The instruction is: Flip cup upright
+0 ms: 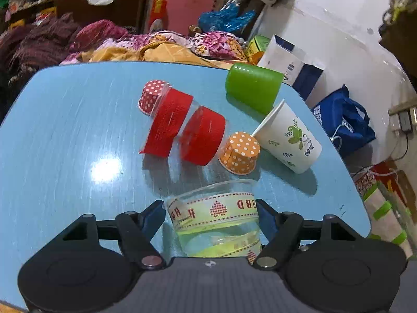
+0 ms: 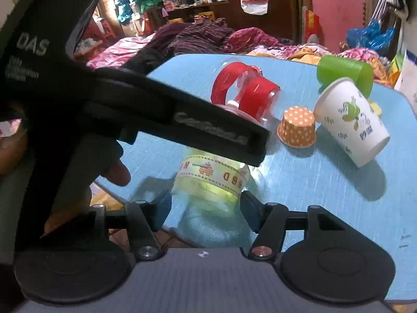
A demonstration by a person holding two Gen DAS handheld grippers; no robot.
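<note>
Directly ahead in the left wrist view, a clear plastic cup with a patterned ribbon band is seen between the two blue pads of the left claw. The pads stand just beside the cup's walls on either side; whether they press on it cannot be told. The cup stands on the blue tabletop with its wider rim toward the top. Farther back, two clear cups with red bands lie tilted against each other, with a red dotted paper cup behind them. An orange dotted paper cup sits mouth-down, just beside a white paper cup that lies tilted on its side. A green cup lies on its side near the far edge.

Next, in the right wrist view, the same ribbon-banded cup is seen between the fingers of the right claw, which is spread wide around it; contact cannot be made out because the cup is blurred. The black body of the other handheld tool crosses above the cup, and a thumb is seen under it. The orange dotted cup, the white paper cup and the green cup are seen on the tabletop beyond.
</note>
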